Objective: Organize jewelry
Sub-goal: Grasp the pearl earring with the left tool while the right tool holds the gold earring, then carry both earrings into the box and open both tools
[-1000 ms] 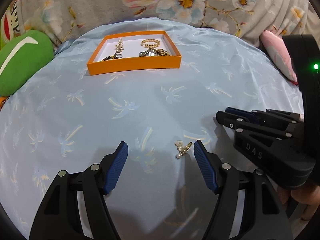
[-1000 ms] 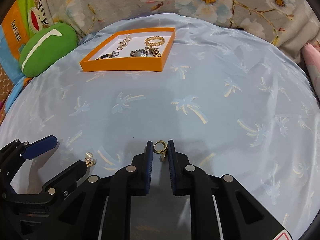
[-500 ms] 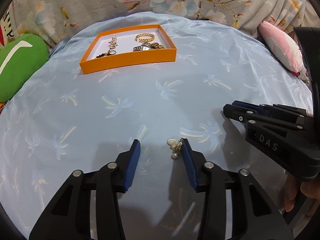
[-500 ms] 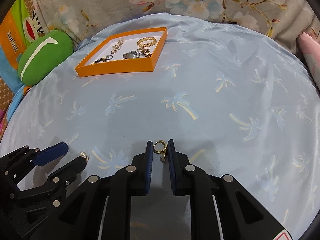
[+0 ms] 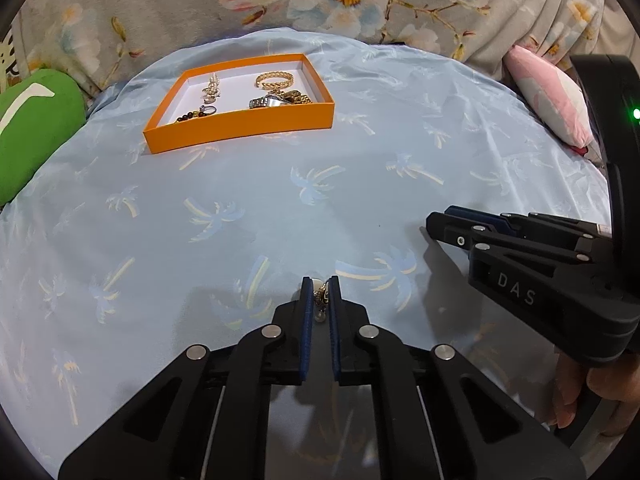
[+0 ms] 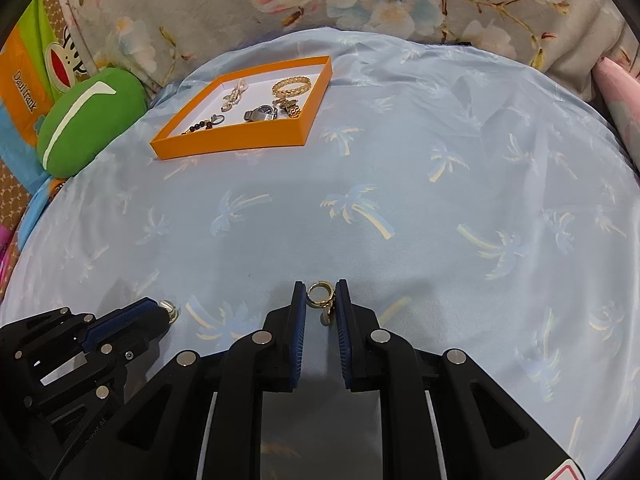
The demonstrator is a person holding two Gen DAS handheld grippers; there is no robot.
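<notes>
My left gripper (image 5: 320, 286) is shut on a small pearl earring (image 5: 320, 300) just above the blue palm-print cloth. It also shows in the right wrist view (image 6: 166, 312), with the pearl earring (image 6: 171, 311) at its tip. My right gripper (image 6: 320, 290) is shut on a gold hoop earring (image 6: 320, 295) with a dangling charm. It shows in the left wrist view (image 5: 434, 226) to the right. An orange tray (image 5: 240, 124) at the far side holds a gold bracelet (image 5: 274, 79), a watch (image 5: 272, 101), a pearl piece and a beaded ring.
A green cushion (image 5: 32, 128) lies at the far left, also seen in the right wrist view (image 6: 90, 116). A pink cushion (image 5: 548, 100) lies at the far right. Floral fabric (image 5: 320, 0) rises behind the tray. Blue cloth (image 6: 440, 200) covers the surface.
My left gripper has closed from wide open onto the pearl earring. My right gripper stays shut on the gold hoop earring. Both views have shifted slightly forward.
</notes>
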